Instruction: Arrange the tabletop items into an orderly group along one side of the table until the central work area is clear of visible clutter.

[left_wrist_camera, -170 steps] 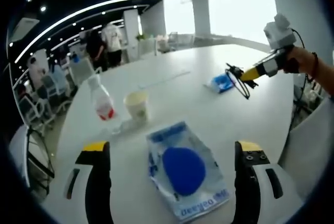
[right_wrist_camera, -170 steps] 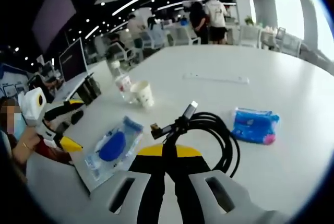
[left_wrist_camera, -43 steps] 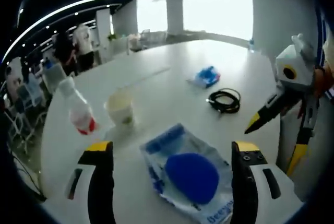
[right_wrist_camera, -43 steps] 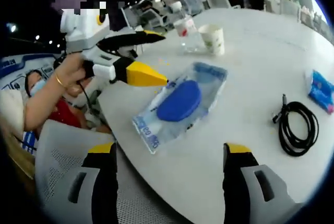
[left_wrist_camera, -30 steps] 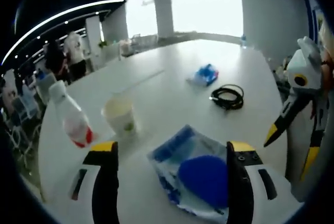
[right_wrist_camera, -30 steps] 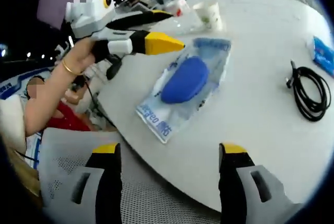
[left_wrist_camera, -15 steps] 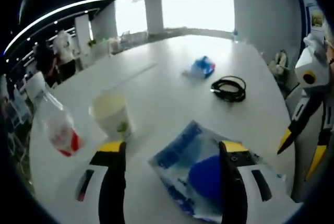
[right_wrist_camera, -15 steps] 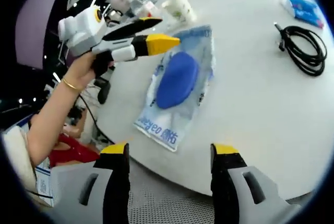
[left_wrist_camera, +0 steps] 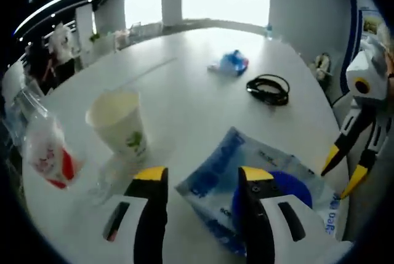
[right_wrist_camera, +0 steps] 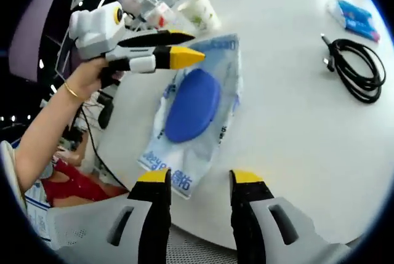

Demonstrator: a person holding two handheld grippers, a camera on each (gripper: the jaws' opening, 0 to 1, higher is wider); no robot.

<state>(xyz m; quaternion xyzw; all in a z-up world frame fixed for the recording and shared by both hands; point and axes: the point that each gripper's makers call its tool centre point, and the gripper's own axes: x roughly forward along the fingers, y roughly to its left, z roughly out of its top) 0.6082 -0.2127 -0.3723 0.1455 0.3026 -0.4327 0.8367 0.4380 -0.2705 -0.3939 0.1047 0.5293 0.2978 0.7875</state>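
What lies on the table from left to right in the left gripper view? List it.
Plastic bottle → paper cup → clear bag with a blue pad; farther back, blue packet → coiled black cable.

Both views look down close over the white table (left_wrist_camera: 184, 92) from its near edge; both share the blue pouch (right_wrist_camera: 194, 107).
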